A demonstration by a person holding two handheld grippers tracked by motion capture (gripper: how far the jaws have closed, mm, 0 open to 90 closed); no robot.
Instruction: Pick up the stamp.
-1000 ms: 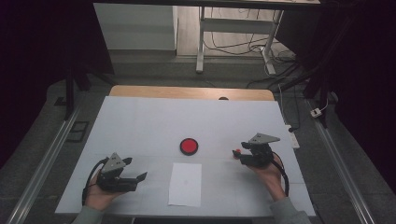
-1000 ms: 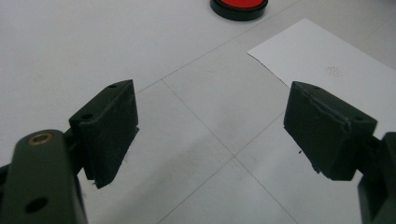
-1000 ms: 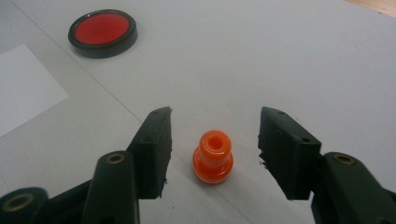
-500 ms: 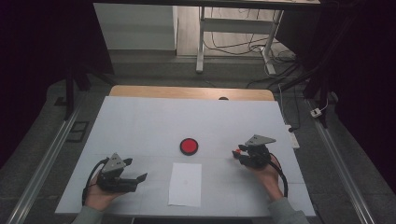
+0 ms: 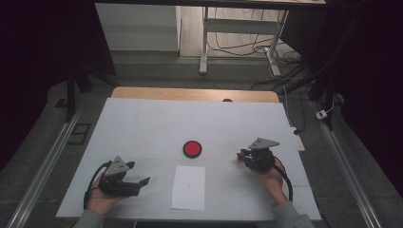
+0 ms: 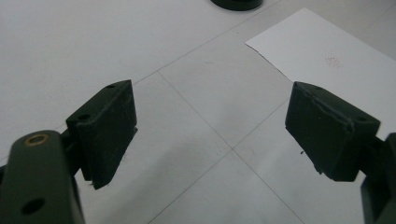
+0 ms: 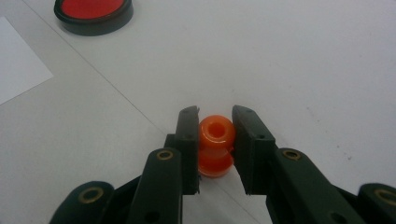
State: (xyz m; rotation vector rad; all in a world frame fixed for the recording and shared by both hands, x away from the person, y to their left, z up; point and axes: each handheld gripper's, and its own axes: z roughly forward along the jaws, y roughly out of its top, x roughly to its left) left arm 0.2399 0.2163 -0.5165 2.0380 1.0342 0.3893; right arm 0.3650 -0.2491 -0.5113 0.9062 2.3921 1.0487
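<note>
Glossy orange plastic spool [image 7: 215,144]

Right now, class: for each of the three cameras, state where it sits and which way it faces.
High view: above the near side, facing forward and down on the table; both hands, left gripper, right gripper.
Left gripper view: rides that gripper, looks along its open jaws across the table to the paper.
Right gripper view: looks along its jaws, just closed on an orange spool.
Shared: red pad in high and right gripper views.
</note>
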